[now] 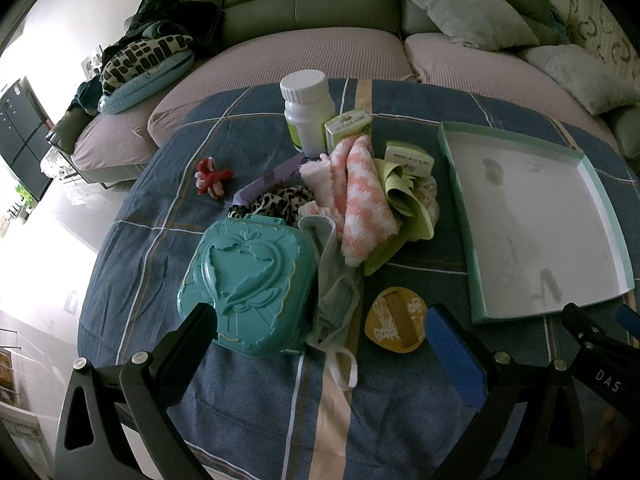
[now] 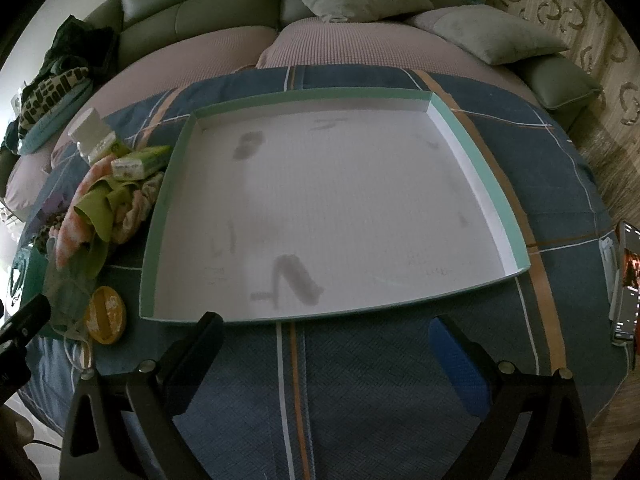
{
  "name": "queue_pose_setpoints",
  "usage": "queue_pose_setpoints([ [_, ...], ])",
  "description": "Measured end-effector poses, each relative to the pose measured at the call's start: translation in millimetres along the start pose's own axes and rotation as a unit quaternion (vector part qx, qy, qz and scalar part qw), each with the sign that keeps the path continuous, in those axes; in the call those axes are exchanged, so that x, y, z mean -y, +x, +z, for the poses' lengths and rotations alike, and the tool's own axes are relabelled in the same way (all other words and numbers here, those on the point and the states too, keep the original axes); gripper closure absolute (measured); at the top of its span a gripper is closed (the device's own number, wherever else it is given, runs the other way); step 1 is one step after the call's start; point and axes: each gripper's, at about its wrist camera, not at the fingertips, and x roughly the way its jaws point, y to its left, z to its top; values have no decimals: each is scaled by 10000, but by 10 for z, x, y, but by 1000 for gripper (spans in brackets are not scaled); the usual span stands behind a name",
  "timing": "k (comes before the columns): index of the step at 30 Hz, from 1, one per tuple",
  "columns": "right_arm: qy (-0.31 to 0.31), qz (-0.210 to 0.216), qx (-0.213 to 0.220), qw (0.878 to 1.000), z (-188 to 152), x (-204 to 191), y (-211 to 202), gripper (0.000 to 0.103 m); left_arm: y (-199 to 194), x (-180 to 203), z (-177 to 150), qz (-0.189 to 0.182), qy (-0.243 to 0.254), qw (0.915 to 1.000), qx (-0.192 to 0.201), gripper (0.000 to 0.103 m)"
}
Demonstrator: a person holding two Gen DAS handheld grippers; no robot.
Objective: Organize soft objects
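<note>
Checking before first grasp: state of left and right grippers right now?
Left gripper: open, holding nothing, above the teal case.
Right gripper: open, holding nothing, in front of the empty tray.

A pink-and-white fuzzy cloth (image 1: 362,196) lies crumpled in a heap with a lime-green cloth (image 1: 404,208), a leopard-print scrunchie (image 1: 276,202) and a pale mask (image 1: 334,280). The heap sits just left of a shallow mint-rimmed tray (image 2: 480,168), whose white inside holds nothing

fluffy pink-white sock (image 1: 360,196), glossy teal plastic case (image 1: 246,284), matt cardboard tray (image 2: 476,148), woven cloth cover (image 1: 256,412).
</note>
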Motion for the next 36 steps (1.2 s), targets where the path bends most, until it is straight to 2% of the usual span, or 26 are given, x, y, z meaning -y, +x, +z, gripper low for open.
queue_pose_setpoints([
  [25, -18, -15, 5, 10000, -3, -10, -12, 0, -95, -35, 45, 41, -3, 9999, 112, 0],
  [31, 4, 7, 73, 10000, 94, -17, -94, 0, -242, -70, 211, 39, -90, 9996, 283, 0],
  [36, 72, 173, 480, 9987, 340, -9, -399, 0, -396, -116, 471, 26, -193, 9986, 499, 0],
])
